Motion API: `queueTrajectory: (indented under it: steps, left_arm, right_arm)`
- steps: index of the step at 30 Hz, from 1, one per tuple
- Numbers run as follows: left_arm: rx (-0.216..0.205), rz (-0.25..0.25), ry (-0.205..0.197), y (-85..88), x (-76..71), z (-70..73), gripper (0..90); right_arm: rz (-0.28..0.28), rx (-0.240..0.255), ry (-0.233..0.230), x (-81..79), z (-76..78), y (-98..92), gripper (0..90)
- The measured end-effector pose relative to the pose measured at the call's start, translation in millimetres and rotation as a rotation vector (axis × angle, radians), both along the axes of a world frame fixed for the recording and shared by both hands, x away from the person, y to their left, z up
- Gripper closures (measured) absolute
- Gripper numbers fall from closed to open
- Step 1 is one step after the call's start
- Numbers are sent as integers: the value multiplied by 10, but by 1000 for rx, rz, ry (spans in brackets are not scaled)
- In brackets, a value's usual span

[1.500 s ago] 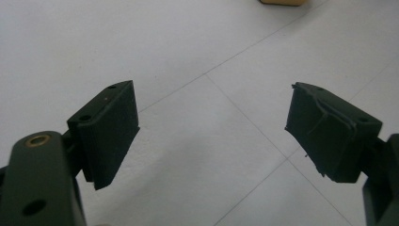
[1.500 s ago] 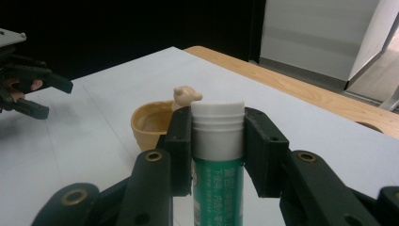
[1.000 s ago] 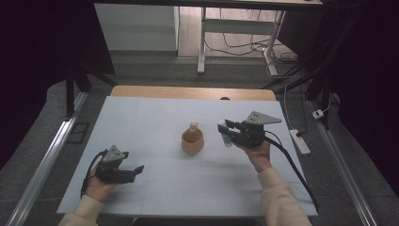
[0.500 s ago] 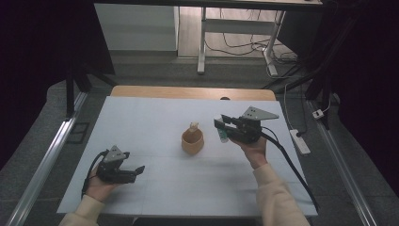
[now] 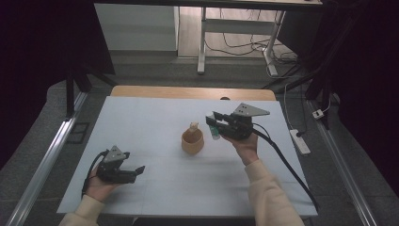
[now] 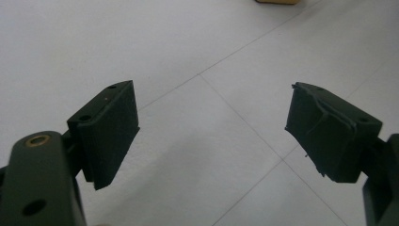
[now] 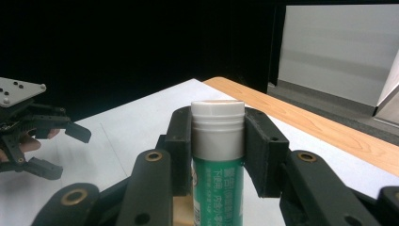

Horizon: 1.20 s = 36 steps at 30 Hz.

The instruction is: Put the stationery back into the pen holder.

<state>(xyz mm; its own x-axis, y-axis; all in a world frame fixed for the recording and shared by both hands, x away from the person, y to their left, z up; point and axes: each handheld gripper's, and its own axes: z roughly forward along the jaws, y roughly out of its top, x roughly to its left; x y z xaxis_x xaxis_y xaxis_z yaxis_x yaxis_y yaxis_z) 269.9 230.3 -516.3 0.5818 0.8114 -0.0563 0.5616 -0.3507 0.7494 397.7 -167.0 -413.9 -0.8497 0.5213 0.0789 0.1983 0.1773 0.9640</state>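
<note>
Wooden cup (image 5: 193,141) with small pale item inside; right gripper (image 5: 212,123) clamping glue stick (image 7: 217,155); left gripper (image 5: 140,168) wide.

The only writing stands on the glue stick (image 7: 217,155), a green tube with a white cap. In the right gripper view, small white characters run in vertical columns down its green label, just below the white collar. They appear to be East Asian script, but they are too small and blurred to make out any word, brand or number. In the high view the same tube (image 5: 214,131) shows its green and white body without any legible print.
</note>
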Motion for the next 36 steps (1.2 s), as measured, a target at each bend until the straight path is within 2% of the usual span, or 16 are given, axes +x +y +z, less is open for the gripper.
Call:
queueTrajectory:
  steps: [12, 20, 24, 30, 36]
  left_arm:
    - [-2, -5, 0, 0, -1, -1, 171]
    - [1, -10, 1, -10, 0, -2, 171]
    - [-3, -8, 1, -6, 1, -1, 172]
    - [-1, -13, 4, -17, 5, -5, 171]
    - [-3, -11, 4, -7, 8, -6, 171]
  right_arm:
    - [20, -14, 10, 73, -45, 217, 656]
    - [42, 2, 9, 106, -58, 326, 656]
    - [51, -10, 3, 120, -74, 415, 655]
    - [45, 6, 18, 163, -94, 502, 655]
    - [64, 3, 11, 190, -119, 631, 654]
